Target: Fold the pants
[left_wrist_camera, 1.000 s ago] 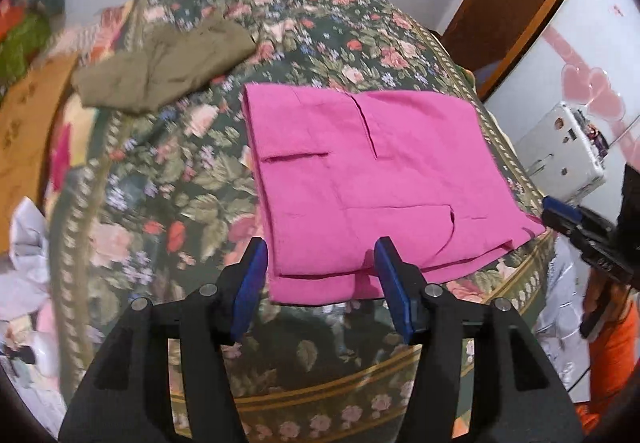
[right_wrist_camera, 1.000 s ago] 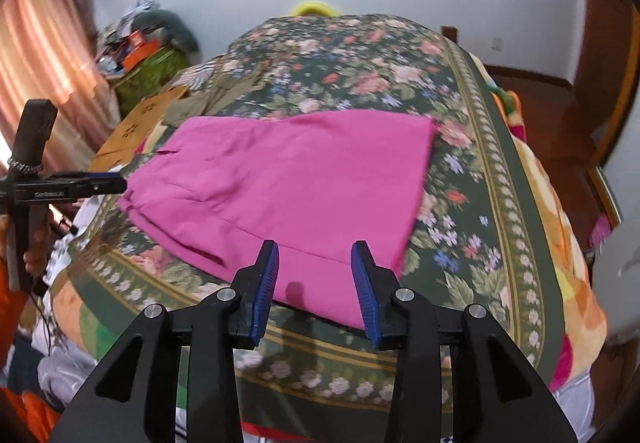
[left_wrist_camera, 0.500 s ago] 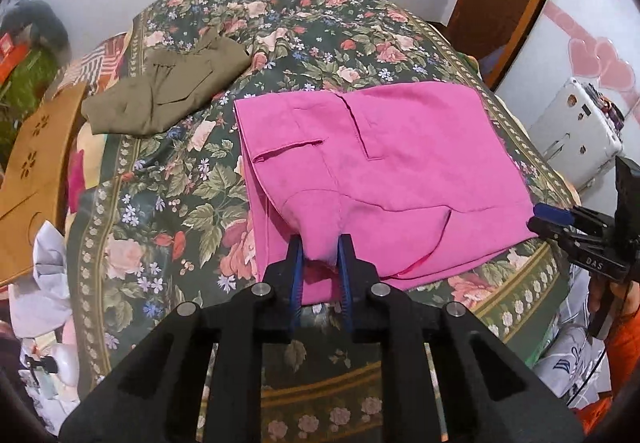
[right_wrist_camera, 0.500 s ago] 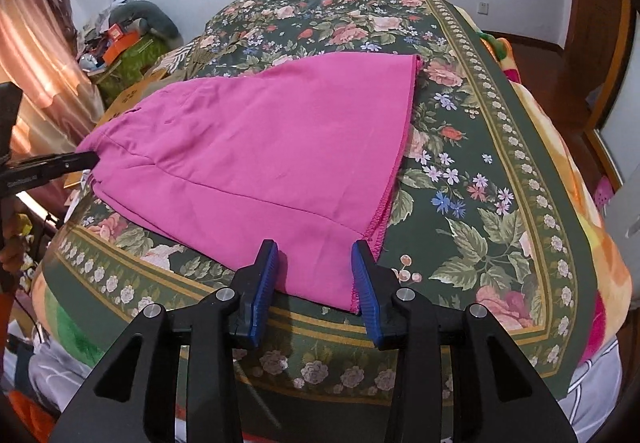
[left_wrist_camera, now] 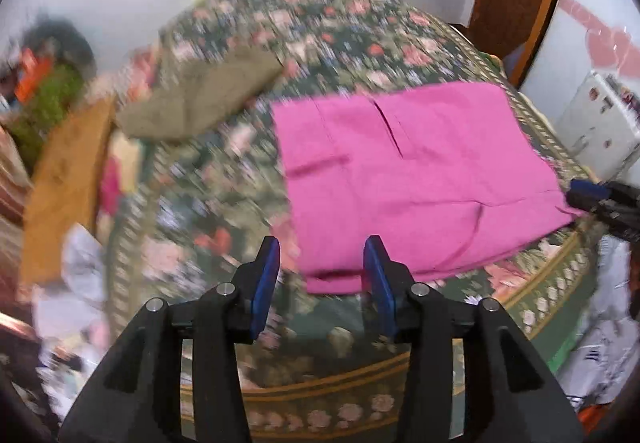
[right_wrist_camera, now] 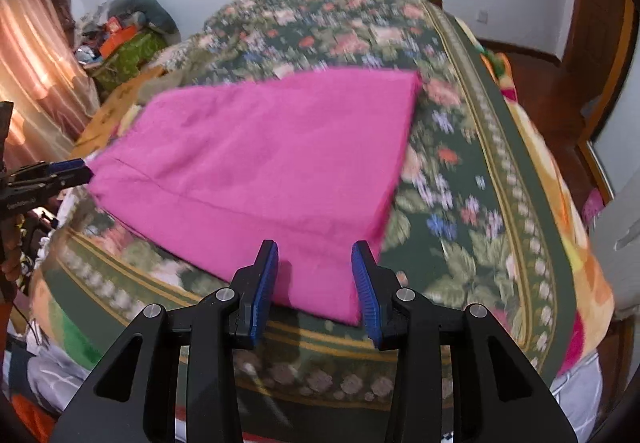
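Left hand-held gripper (left_wrist_camera: 318, 275) was seen spread apart, holding nothing; half a second earlier it had been pinched on the near edge of the pants (left_wrist_camera: 412, 179). The edge had been released, and the pants were left flat in a folded rectangle on the bed (left_wrist_camera: 348, 27), near its front edge. The release suggested that one fold had just been laid down or straightened. Right hand-held gripper (right_wrist_camera: 314, 279) was likewise spread and empty, poised over the near right corner of the pants (right_wrist_camera: 264, 163), as it had been a second before. Both views were blurred by motion.

An olive garment (left_wrist_camera: 200, 99) was noted further back on the bed, well apart from the pants. A white appliance (left_wrist_camera: 600, 131) stood beside the bed. Nothing was seen to obstruct the next fold.
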`<state>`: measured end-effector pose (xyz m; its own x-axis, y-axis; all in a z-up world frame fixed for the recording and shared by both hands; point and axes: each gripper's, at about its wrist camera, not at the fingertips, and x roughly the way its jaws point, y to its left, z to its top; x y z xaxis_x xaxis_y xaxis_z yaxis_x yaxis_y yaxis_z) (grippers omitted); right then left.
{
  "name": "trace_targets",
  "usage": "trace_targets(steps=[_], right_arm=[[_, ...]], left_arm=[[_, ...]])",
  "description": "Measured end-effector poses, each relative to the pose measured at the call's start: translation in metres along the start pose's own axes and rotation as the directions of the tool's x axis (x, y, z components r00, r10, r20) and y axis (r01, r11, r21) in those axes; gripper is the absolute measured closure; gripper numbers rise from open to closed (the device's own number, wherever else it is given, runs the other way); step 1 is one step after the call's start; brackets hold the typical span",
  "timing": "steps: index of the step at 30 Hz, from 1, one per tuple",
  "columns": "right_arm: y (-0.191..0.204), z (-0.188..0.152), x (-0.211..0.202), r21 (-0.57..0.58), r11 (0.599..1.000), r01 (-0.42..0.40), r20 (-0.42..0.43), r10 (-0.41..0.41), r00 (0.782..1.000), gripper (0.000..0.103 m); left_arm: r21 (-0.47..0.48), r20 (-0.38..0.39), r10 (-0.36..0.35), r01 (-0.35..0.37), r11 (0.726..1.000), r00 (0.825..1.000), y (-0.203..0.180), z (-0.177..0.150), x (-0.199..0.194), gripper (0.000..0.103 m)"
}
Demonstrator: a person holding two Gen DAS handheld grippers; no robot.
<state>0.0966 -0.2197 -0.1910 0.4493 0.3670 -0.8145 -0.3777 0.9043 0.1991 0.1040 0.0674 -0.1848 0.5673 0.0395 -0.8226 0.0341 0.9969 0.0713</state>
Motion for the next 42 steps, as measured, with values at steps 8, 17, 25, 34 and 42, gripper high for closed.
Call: trace_targets(steps=[8,17,25,34,42], right_arm=[[0.044,0.023,0.007,-0.069,0.992,-0.109,0.034,0.112,0.993,0.066],[0.044,0.002,0.04,-0.066,0.989,-0.131,-0.045,0.129,0.991,0.065],[0.014,0.001,0.023,-0.021,0.996,-0.09,-0.062,0.089,0.994,0.065],[-0.023,0.03,0.011,0.023,0.999,-0.027,0.006,0.027,1.0,0.062],[-0.057,0.075,0.031,0.049,0.999,0.02,0.058,-0.023,0.998,0.061]], left_arm=[[0.009,0.05,-0.112,0.112,0.994,0.992,-0.016,0.021,-0.009,0.058],[0.052,-0.038,-0.103,0.105,0.993,0.994,-0.034,-0.005,0.037,0.056],[0.01,-0.037,-0.103,0.104,0.995,0.994,-0.007,-0.003,0.026,0.056],[-0.101,-0.012,-0.104,0.102,0.99,0.995,0.032,0.043,0.039,0.053],[-0.14,-0.021,-0.11,0.106,0.984,0.994,0.047,0.093,0.077,0.053]])
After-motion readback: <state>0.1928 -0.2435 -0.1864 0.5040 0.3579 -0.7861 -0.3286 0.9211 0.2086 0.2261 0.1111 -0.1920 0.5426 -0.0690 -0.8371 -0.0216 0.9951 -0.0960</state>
